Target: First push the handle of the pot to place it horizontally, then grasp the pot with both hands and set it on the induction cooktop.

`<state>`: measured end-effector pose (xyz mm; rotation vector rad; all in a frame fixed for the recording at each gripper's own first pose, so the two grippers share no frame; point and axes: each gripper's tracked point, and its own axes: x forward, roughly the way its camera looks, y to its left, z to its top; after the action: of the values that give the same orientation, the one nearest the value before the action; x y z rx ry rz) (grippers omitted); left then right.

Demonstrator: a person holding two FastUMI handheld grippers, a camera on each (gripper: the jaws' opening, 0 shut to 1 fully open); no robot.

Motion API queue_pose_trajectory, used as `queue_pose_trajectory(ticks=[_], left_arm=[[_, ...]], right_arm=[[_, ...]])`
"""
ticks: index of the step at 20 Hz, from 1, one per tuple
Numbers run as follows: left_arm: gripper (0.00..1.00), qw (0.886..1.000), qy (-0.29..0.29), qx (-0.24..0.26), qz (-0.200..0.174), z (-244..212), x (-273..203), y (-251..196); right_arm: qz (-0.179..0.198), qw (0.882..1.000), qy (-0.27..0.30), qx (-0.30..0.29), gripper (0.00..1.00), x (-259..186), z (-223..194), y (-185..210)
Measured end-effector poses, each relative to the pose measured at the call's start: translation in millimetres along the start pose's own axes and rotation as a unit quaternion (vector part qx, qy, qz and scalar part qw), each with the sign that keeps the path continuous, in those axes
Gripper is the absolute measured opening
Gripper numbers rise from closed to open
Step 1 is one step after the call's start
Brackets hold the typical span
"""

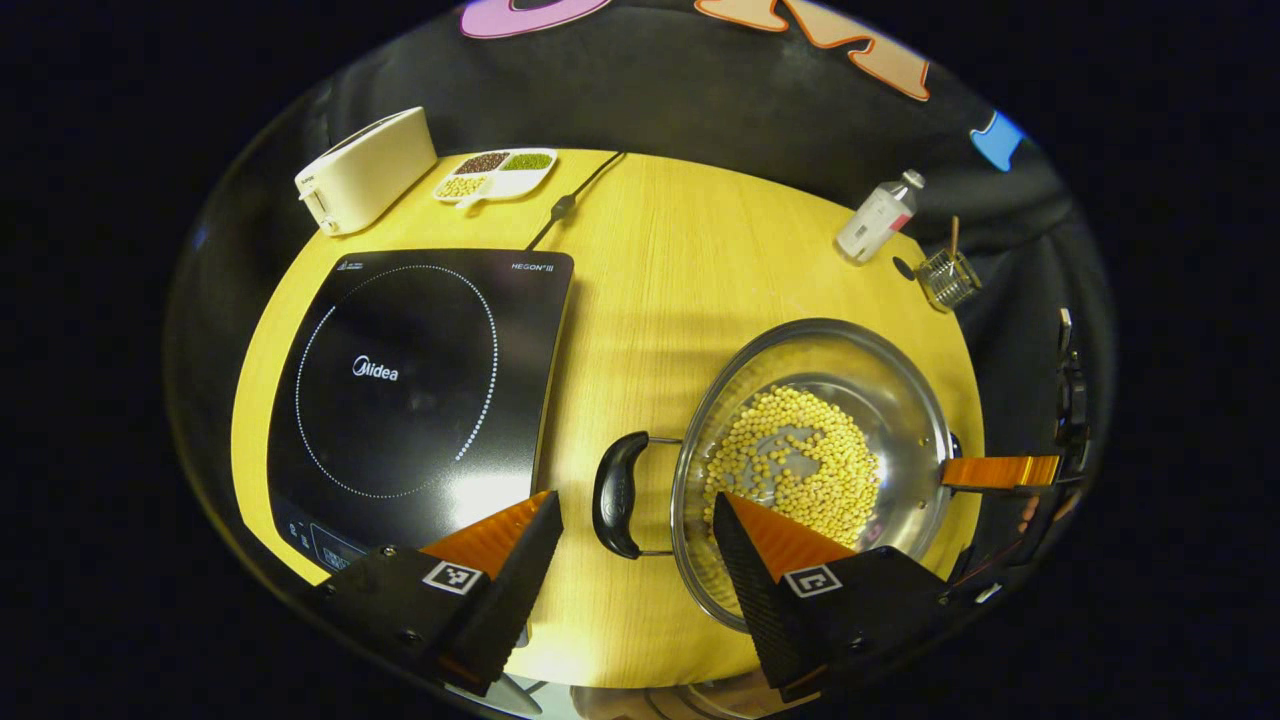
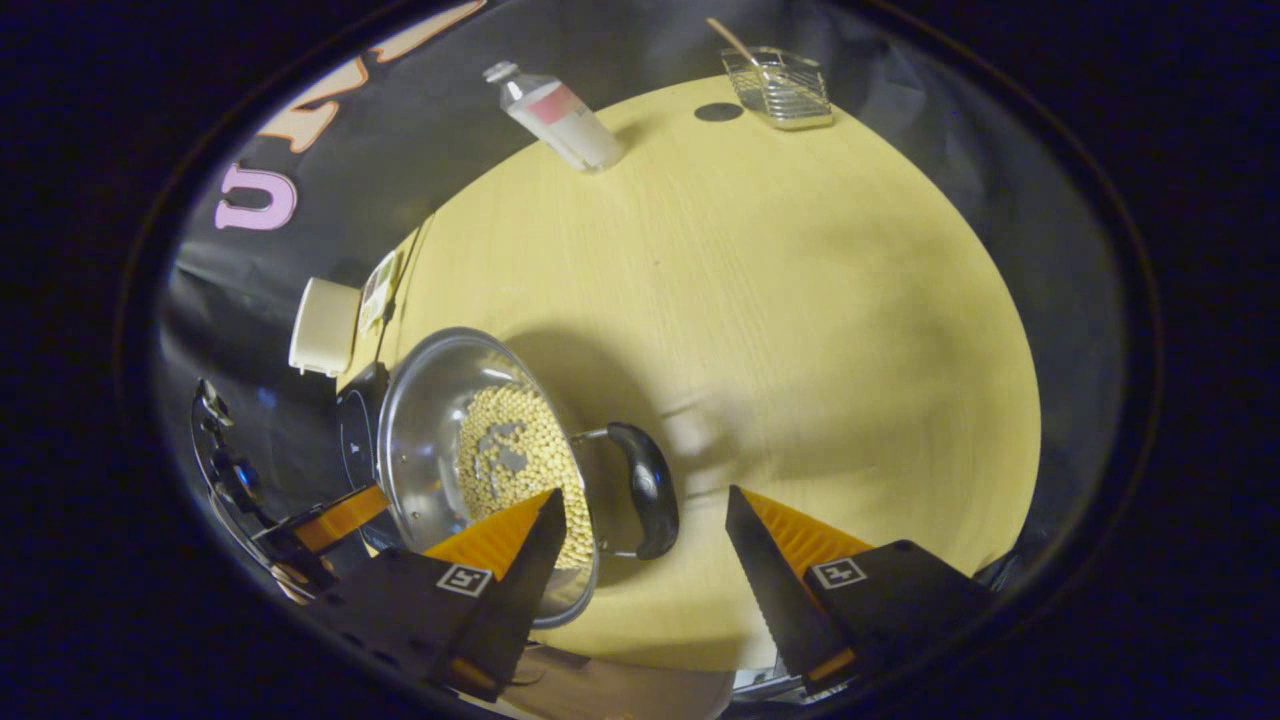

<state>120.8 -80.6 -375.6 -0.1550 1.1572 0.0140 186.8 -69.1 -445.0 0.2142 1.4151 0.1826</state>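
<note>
Jaws of both grippers gape wide above the yellow wooden table (image 1: 650, 260) beside the pot (image 1: 810, 450).

The table (image 1: 660, 270) is pale yellow wood with a fine straight grain. The cooktop (image 1: 420, 390) is glossy black, marked with a ring of small white dots and white lettering. The pot (image 1: 900, 400) is shiny silver steel, its side handles (image 1: 618, 494) black, and the beans (image 1: 795, 465) inside are light yellow. The toaster (image 1: 365, 170) is cream. The divided dish (image 1: 497, 175) is white, holding dark red-brown, green and pale yellow grains. The bottle (image 1: 878, 218) is white with a red band on its label. The wire basket (image 2: 780, 88) is silvery metal. A black cable (image 1: 570, 205) crosses the wood.
</note>
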Motion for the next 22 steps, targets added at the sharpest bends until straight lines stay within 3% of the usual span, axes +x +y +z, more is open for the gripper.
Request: queue_pose_trajectory(ticks=[4, 5, 6, 14, 15, 17, 19, 22], left_arm=[[0.93, 1.000, 0.026, -0.006, 0.005, -3.7, 15.5, -4.7], [0.93, 0.999, 0.031, -0.005, 0.006, -4.4, 18.8, -5.6], [0.93, 0.999, 0.035, -0.003, 0.007, -3.4, 21.9, -7.1], [0.86, 0.997, 0.073, 0.004, 0.025, -10.9, 46.3, -7.6], [0.85, 0.997, 0.076, 0.002, 0.024, -12.1, 47.1, -7.8], [0.84, 0.996, 0.086, 0.003, 0.030, -15.8, 50.5, -5.2], [0.72, 0.995, 0.090, 0.003, 0.034, -15.1, 51.0, -2.5], [0.70, 0.996, 0.085, -0.001, 0.031, -15.0, 52.2, -3.1]], right_arm=[[0.002, 1.000, 0.023, -0.001, 0.98, 17.8, -2.5, 0.8], [0.003, 1.000, 0.028, 0.000, 0.86, 21.4, -1.7, 1.7], [0.006, 0.999, 0.033, 0.000, 0.80, 25.2, -0.6, 2.3], [0.009, 0.998, 0.060, -0.002, 0.80, 46.2, -5.3, 3.3], [0.023, 0.998, 0.064, 0.004, 0.80, 47.2, -6.9, 9.9], [0.030, 0.997, 0.072, -0.001, 0.66, 48.6, -10.0, 14.8], [0.027, 0.997, 0.076, -0.005, 0.60, 48.7, -9.3, 13.4], [0.022, 0.997, 0.075, -0.007, 0.52, 48.7, -8.1, 12.7]])
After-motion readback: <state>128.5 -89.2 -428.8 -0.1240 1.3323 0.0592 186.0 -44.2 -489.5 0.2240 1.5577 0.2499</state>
